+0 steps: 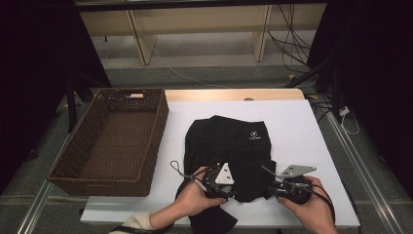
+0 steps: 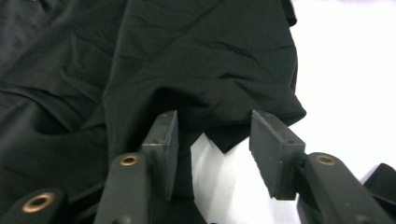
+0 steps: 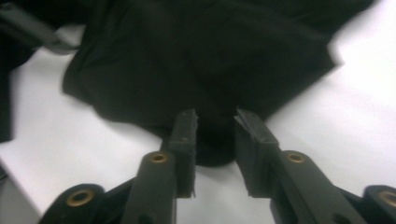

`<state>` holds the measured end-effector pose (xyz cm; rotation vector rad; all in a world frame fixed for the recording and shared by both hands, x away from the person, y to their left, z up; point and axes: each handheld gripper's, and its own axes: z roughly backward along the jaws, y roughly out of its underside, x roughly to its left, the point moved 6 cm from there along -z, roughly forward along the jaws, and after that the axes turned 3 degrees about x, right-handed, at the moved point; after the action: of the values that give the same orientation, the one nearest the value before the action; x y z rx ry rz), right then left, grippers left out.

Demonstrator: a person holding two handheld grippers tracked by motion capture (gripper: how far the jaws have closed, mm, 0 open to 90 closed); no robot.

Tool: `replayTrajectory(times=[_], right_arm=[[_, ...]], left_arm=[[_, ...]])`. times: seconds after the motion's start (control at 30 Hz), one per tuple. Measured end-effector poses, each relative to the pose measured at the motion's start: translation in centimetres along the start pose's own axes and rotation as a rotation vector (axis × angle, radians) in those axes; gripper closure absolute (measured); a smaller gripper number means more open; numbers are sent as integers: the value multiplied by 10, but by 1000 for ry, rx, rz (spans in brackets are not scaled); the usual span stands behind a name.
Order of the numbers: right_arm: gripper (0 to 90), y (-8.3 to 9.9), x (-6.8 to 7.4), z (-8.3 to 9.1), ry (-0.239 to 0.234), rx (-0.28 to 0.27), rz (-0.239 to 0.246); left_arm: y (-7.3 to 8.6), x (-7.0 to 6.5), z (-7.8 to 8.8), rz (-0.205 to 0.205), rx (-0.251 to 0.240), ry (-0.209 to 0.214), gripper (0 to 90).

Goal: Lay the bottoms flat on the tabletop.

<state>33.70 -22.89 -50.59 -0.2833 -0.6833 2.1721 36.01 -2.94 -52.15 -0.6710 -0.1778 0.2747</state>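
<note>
a black garment (image 1: 229, 146) lies crumpled on a white table (image 1: 302, 131), just right of a brown wicker basket (image 1: 114, 141). at its near edge, the left gripper (image 2: 212, 140) stands open with a fabric corner between its jaws. the right gripper (image 3: 215, 135) is parted too, a fold of cloth loose between its pads.

A brown wicker basket (image 1: 146, 146) sits at the white table's (image 1: 302, 131) left edge — cables (image 1: 287, 44) beyond.

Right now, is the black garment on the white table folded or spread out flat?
Folded, loosely. The black garment lies doubled over in a compact, wrinkled bundle on the white table, a small white logo facing up; layered edges show in the left gripper view.
</note>
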Motion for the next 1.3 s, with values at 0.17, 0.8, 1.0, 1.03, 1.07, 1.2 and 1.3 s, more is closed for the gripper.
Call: replayTrajectory(times=[0.17, 0.8, 1.0, 1.03, 1.07, 1.2, 1.3], right_arm=[[624, 5, 0, -10, 38, 61, 14], [889, 12, 12, 11, -94, 127, 135], [887, 30, 23, 16, -206, 230, 158], [888, 32, 24, 16, -217, 248, 171], [888, 34, 25, 16, -228, 270, 177], [889, 37, 29, 20, -274, 307, 204], [889, 38, 32, 23, -308, 329, 225]], left_arm=[[-1, -5, -8, 1, 14, 14, 578], [-9, -37, 24, 71, -24, 239, 896], [-7, -28, 32, 81, -56, 206, 795], [-8, -24, 33, 91, -73, 191, 740], [-8, -21, 33, 95, -78, 177, 702], [-6, -14, 23, 92, -57, 116, 593], [-1, -20, 9, 73, -13, 136, 540]])
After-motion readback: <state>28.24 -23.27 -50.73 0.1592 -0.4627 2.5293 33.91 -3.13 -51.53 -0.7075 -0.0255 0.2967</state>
